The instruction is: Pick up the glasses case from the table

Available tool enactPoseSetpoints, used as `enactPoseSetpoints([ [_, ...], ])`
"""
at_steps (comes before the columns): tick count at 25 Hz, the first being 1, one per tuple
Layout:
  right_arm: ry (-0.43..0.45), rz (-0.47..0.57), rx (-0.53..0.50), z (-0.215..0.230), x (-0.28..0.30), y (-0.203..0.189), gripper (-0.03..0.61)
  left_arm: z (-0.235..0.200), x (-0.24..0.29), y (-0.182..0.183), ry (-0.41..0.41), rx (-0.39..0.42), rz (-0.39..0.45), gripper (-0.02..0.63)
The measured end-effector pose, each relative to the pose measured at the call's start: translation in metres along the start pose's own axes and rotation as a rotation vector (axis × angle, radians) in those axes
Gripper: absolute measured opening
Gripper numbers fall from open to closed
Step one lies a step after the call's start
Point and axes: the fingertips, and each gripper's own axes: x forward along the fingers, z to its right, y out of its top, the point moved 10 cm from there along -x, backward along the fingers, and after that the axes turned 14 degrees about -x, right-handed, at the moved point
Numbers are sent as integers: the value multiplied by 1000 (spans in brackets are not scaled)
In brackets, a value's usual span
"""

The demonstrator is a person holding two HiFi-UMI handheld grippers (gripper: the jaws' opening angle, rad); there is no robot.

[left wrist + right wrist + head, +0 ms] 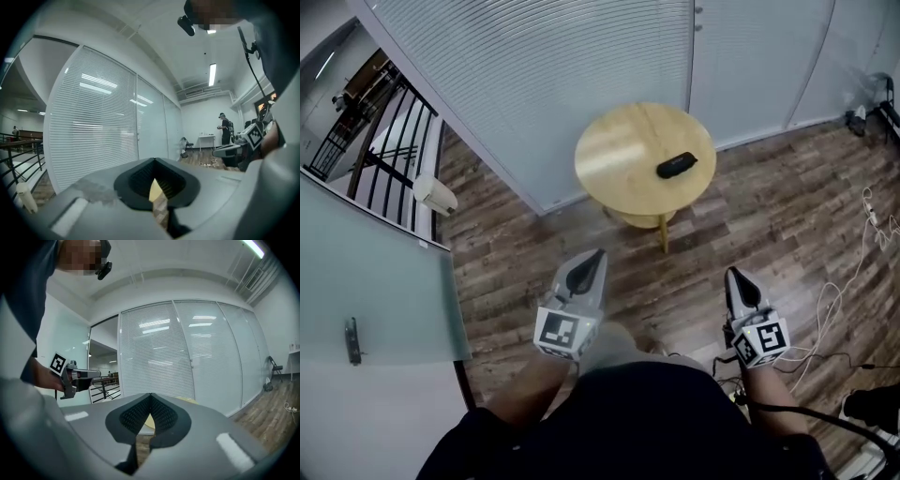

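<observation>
The case (676,165) lies shut on the round table (619,159), near its right edge; what it holds cannot be seen. Both grippers hang well short of the table. The left gripper (596,255) and right gripper (734,275) have their jaws together, with nothing between them.

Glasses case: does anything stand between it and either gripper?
Nothing visible does. The glasses case lies alone on the round table. Only wooden floor lies between the table and the left gripper and right gripper, both with jaws together.
</observation>
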Motion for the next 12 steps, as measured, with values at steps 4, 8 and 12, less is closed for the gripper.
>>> enactPoseSetpoints([
  [4,19,-32,22,18,30,-10,9,0,30,-23,-29,9,-41,5],
  [8,32,-48,21,39,74,-15,9,-17,80,-28,-41,-31,-56,5],
  [12,13,-74,33,71,144,-19,9,-50,160,-22,-96,-82,-71,5],
])
